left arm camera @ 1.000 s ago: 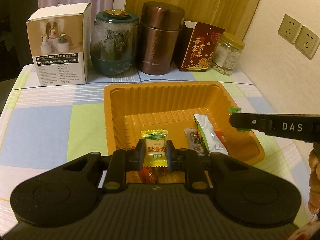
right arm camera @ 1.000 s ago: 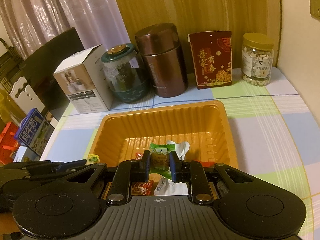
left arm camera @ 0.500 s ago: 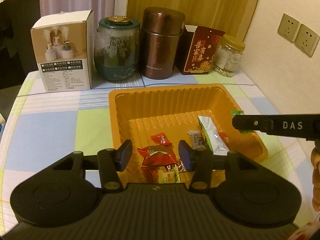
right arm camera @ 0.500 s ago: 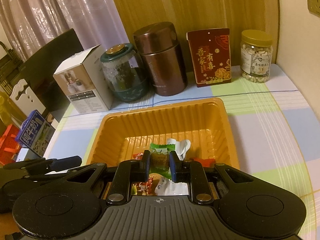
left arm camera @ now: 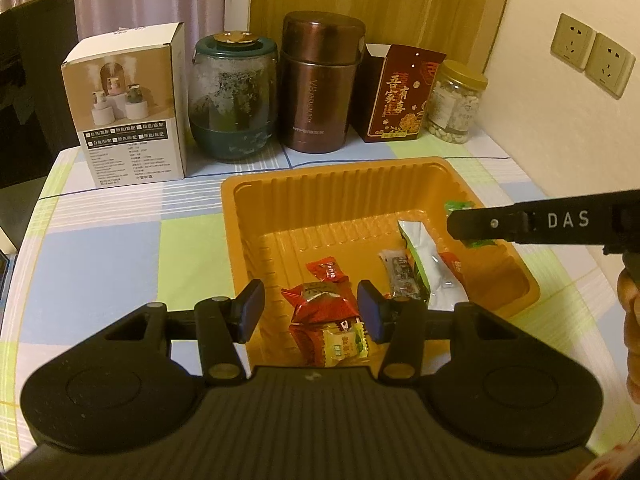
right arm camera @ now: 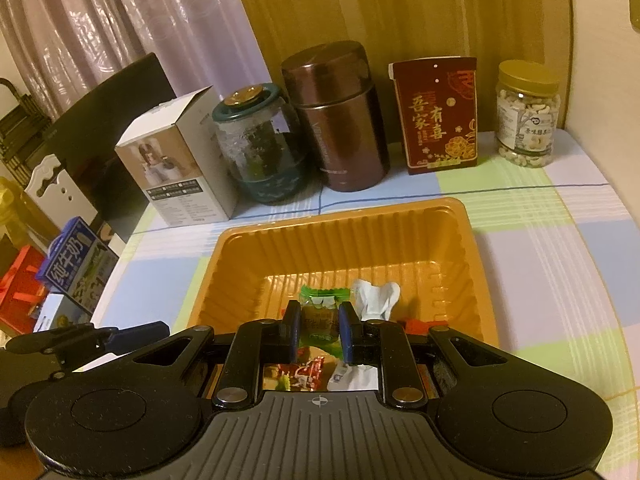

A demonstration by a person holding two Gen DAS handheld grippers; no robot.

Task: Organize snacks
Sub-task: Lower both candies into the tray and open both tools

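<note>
The right gripper point(right arm camera: 319, 330) pinches a green-topped candy point(right arm camera: 319, 312) above the orange tray point(left arm camera: 280, 216); the left gripper point(left arm camera: 311, 312) hangs part open, empty. The candy looks light, crinkly and slippery, best held across its middle.

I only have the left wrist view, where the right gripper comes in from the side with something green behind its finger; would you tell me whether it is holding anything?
Observer: Yes. The right wrist view shows the right gripper shut on a green-topped wrapped snack, held above the orange tray.
Operator: Thank you. Is there anything past the left edge of the table that I should know about?
Observer: A blue milk carton stands just off that edge, lower than the tabletop.
Operator: Anything beside it?
Observer: A red box sits to the carton's left.
</note>
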